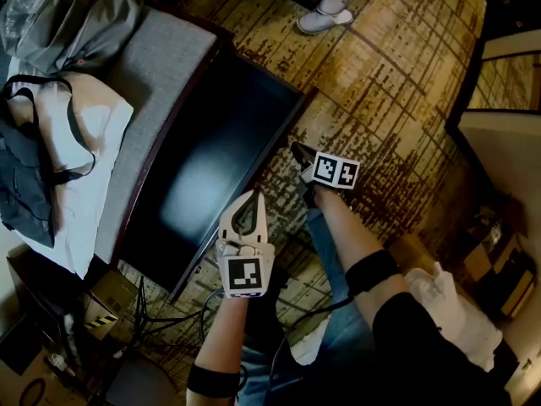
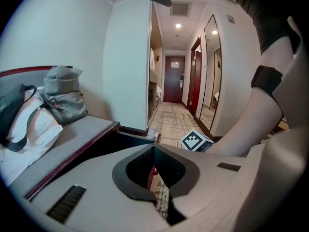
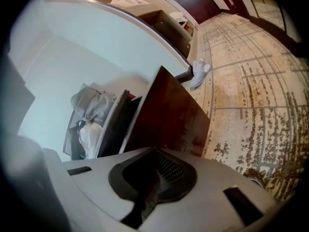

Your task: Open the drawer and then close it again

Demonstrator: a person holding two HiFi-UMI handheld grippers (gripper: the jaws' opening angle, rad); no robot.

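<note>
slippers (image 1: 328,11): white pair, sat on the patterned carpet (image 1: 397,74)
grey bag (image 1: 72,15): slumped at the far end of the bench cushion (image 1: 161,66)
cables (image 1: 161,311): tangled on the carpet too

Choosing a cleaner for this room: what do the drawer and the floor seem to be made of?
Drawer: dark reddish-brown wood or veneer, smooth, with a faint sheen. Floor: probably carpet, matte beige with a brown line pattern.
</note>
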